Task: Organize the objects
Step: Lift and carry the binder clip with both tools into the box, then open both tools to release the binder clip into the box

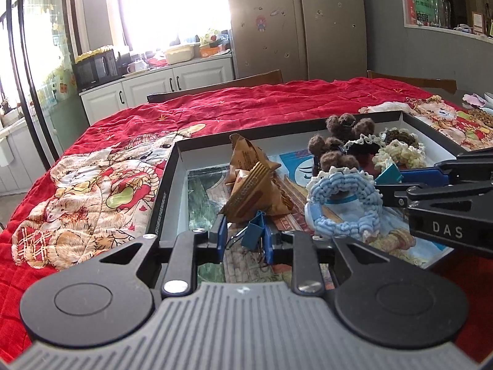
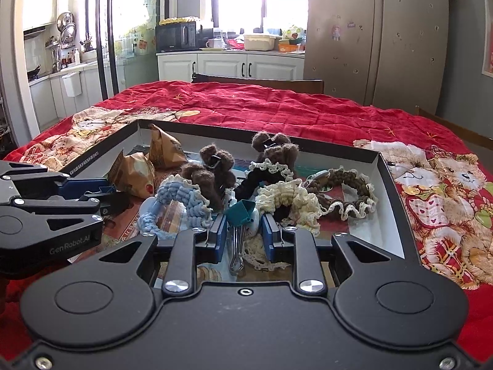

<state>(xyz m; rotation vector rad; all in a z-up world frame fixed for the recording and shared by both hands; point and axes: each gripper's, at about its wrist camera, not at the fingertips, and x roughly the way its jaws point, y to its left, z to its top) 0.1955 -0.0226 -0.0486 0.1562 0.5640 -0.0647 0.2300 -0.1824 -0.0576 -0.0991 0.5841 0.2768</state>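
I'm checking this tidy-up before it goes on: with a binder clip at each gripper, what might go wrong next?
1. The teal binder clip sits between the right gripper pads above the cream crochet scrunchie; yarn may snag.
2. The blue binder clip at the left gripper looks loosely held and might drop.
3. The grippers are close together and may collide.

Blue binder clip (image 1: 253,229), teal binder clip (image 2: 241,212), seemingly between jaws, over box (image 2: 391,191)

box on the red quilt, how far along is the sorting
Done: brown snack packets and crocheted yarn scrunchies already lie in the shallow black-rimmed box. In hand: the left gripper has a blue binder clip between its pads, the right gripper a teal binder clip. Left: placing both clips.
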